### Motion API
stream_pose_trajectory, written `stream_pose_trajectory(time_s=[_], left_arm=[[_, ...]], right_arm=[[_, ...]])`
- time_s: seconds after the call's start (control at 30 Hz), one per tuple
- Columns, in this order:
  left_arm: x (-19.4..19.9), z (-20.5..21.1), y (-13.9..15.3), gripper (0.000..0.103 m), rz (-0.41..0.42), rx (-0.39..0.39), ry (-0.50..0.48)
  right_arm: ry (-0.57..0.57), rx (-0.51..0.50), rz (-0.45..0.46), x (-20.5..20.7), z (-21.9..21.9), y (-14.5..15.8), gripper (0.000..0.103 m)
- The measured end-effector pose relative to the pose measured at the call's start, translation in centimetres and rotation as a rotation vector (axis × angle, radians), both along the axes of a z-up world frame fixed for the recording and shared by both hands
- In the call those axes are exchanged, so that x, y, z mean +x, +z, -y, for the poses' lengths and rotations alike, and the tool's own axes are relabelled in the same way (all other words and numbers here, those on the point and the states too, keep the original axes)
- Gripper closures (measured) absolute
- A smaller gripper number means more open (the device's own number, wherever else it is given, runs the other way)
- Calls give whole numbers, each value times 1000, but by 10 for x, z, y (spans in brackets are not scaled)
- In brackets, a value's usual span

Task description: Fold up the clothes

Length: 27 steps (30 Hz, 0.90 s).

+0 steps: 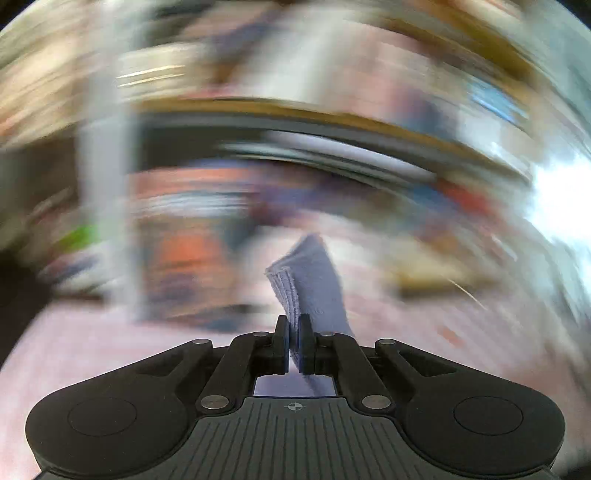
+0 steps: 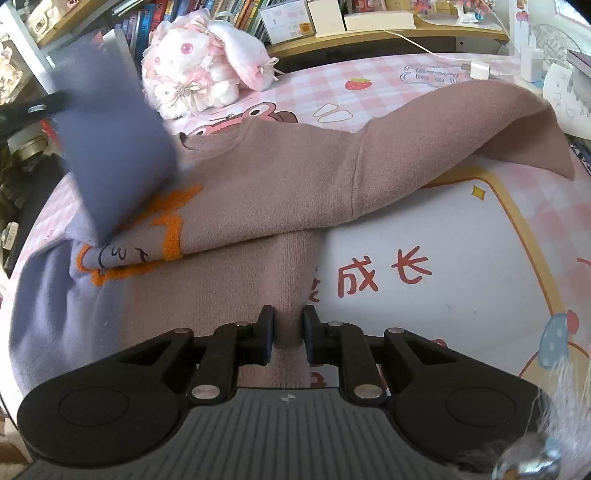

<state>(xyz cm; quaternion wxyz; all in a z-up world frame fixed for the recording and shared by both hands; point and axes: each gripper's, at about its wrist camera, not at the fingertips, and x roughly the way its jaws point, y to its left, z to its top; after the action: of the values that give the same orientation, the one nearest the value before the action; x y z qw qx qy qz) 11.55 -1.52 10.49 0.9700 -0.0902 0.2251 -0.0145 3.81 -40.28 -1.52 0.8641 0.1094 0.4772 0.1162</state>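
A sweater, mauve-brown (image 2: pixel 266 173) with lilac parts and an orange fuzzy design (image 2: pixel 166 225), lies across a pink checked bed. My right gripper (image 2: pixel 288 325) is shut on the mauve hem band (image 2: pixel 291 273) near the front edge. My left gripper (image 1: pixel 293 332) is shut on a lilac ribbed cuff (image 1: pixel 306 280) and holds it raised; that view is heavily motion-blurred. In the right wrist view the lifted lilac sleeve (image 2: pixel 110 144) hangs at upper left, with the left gripper's black body (image 2: pixel 29 110) at the edge. The mauve sleeve (image 2: pixel 517 122) stretches to the right.
A pink and white plush bunny (image 2: pixel 199 70) sits at the head of the bed. A shelf with books (image 2: pixel 229 14) and boxes runs behind it. A white charger and cable (image 2: pixel 480 68) lie at the far right. The bedsheet (image 2: pixel 424 229) carries printed red characters.
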Motion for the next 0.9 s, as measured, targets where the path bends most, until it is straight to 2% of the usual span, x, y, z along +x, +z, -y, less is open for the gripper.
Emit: stream_pose_trajectory(time_s=[0.07, 0.1, 0.17, 0.23, 0.43, 0.6, 0.7, 0.73, 0.8, 0.9], left_arm=[[-7, -72, -6, 100, -20, -118, 215], [-12, -101, -9, 100, -29, -144, 313], [-22, -146, -17, 100, -71, -134, 449], [-29, -171, -22, 100, -105, -89, 504], [-33, -198, -43, 100, -174, -33, 517], [-34, -200, -44, 99, -138, -32, 478], [-38, -202, -43, 86, -143, -27, 477], [-40, -203, -45, 76, -182, -5, 498], [-49, -203, -47, 64, -234, 37, 524], [-77, -187, -46, 56, -219, 75, 484]], right_arm=[[-10, -1, 0, 0, -1, 0, 88], [-16, -1, -1, 0, -2, 0, 88], [-29, -3, -3, 1, -4, 1, 88], [-42, -6, -7, 2, -4, 1, 88], [-79, -25, -25, 4, -10, 2, 88], [-98, -42, -38, 5, -17, 3, 88], [-109, -52, -42, 3, -20, 4, 88], [-113, -55, -42, 2, -21, 4, 88], [-118, -61, -42, 1, -23, 4, 88], [-118, -73, -34, 0, -25, 4, 88]])
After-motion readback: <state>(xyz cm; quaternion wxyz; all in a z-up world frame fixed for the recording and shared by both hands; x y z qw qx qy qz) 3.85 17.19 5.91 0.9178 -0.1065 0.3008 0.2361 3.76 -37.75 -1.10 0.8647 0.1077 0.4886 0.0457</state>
